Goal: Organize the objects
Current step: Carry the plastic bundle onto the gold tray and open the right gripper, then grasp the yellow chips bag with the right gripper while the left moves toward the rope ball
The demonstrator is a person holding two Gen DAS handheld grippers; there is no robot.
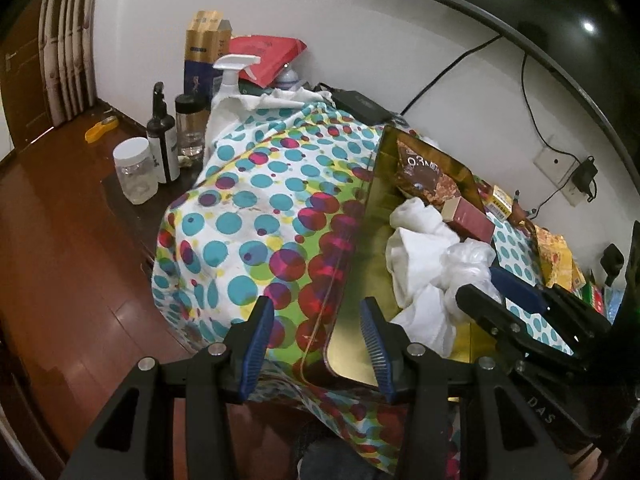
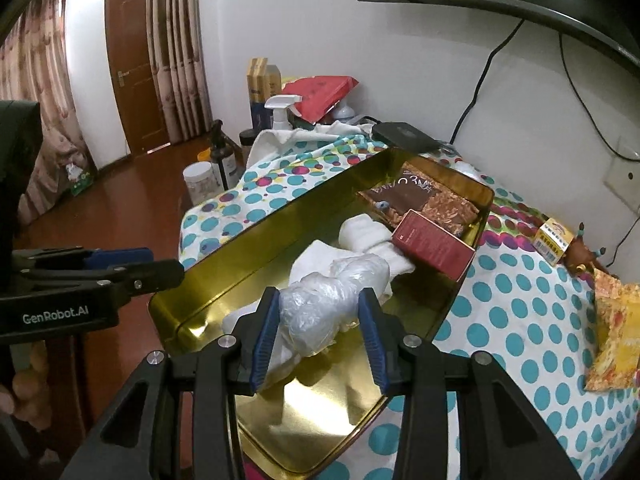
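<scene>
A gold metal tray (image 2: 256, 240) lies on the dotted tablecloth (image 2: 516, 312). It holds a white towel (image 2: 360, 232), a crumpled clear plastic bag (image 2: 320, 312), a red box (image 2: 432, 246) and a brown snack packet (image 2: 416, 196). My right gripper (image 2: 318, 338) is open with its fingers on either side of the plastic bag. My left gripper (image 1: 318, 346) is open and empty, straddling the tray's near left wall (image 1: 352, 280). The tray's contents also show in the left wrist view: towel (image 1: 416, 248), bag (image 1: 468, 264), red box (image 1: 470, 220).
Bottles and jars (image 1: 162, 148), a spray bottle (image 1: 232, 72) and boxes stand at the table's far left. A yellow box (image 2: 554, 240), a brown figurine (image 2: 582, 256) and a yellow packet (image 2: 616, 320) lie right of the tray. A black device (image 2: 404, 134) sits behind it.
</scene>
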